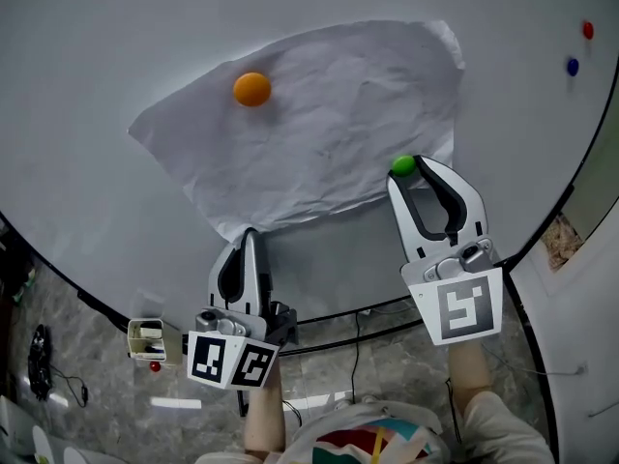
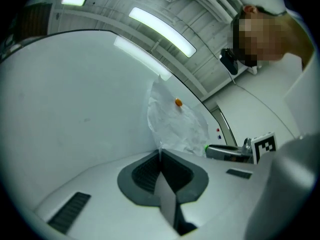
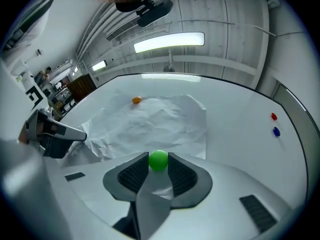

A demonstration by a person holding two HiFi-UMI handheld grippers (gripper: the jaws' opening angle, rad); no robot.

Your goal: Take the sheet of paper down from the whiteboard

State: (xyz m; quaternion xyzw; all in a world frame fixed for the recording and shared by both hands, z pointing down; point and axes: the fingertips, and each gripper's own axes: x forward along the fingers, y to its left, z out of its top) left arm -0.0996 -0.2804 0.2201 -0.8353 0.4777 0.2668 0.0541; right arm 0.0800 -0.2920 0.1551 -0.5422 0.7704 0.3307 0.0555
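Showed a crumpled white sheet of paper spread flat on a large white whiteboard, near its middle. Found a round orange magnet on the sheet's far left part and a round green magnet at its near right edge. Had the left gripper reaching up to the sheet's near corner, jaws pressed fully together with that paper corner pinched between the pads. Confirmed this in the left gripper view, with the paper rising straight out of the closed jaws. Had the right gripper to the right of it, jaws parted only as wide as the green magnet and clamped on it from both sides, pads touching the ball. Could not tell whether the green magnet touched the paper or stood clear of it. Placed a small red magnet and a small blue magnet well apart from the sheet, at the whiteboard's far right. Set the two grippers apart, with the sheet's near edge running between them.
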